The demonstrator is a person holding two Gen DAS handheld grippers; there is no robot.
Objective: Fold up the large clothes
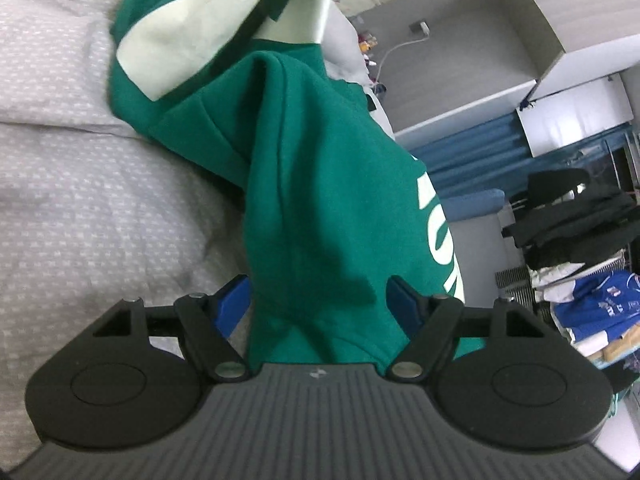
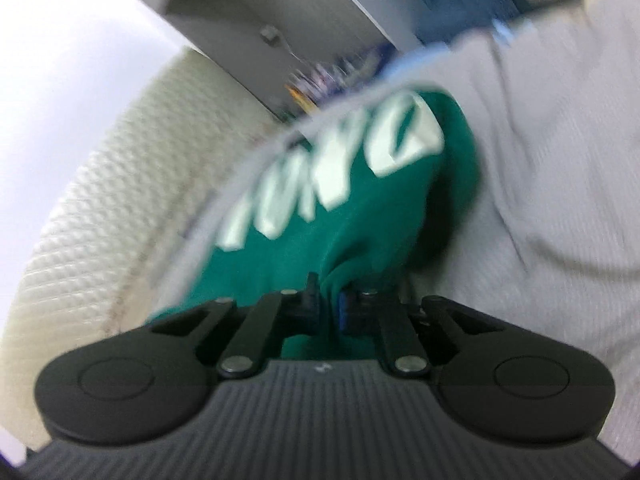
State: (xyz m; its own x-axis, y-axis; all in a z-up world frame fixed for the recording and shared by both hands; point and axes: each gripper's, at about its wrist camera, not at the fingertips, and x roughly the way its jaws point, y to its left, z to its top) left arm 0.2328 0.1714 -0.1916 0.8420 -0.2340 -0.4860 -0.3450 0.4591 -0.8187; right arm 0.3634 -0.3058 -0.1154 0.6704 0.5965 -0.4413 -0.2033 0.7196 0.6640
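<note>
Spread across the grey-quilted bed (image 1: 80, 184), the green hoodie (image 1: 320, 184) is being lifted for folding, the right claw (image 2: 330, 300) seemingly pinching its fabric through blur while the left claw (image 1: 318, 300) is gaping around a fold.

Green sweatshirt (image 1: 320, 184) with white lettering lies on grey dotted bedding (image 1: 100, 200).

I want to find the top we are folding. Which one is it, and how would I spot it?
Look at the big bed with the pale grey dotted cover. Lying bunched on it is the green sweatshirt, between the jaws of both grippers. Big white letters and a cream lining set it apart from the blue shirt and black clothes piled beside the bed.
</note>
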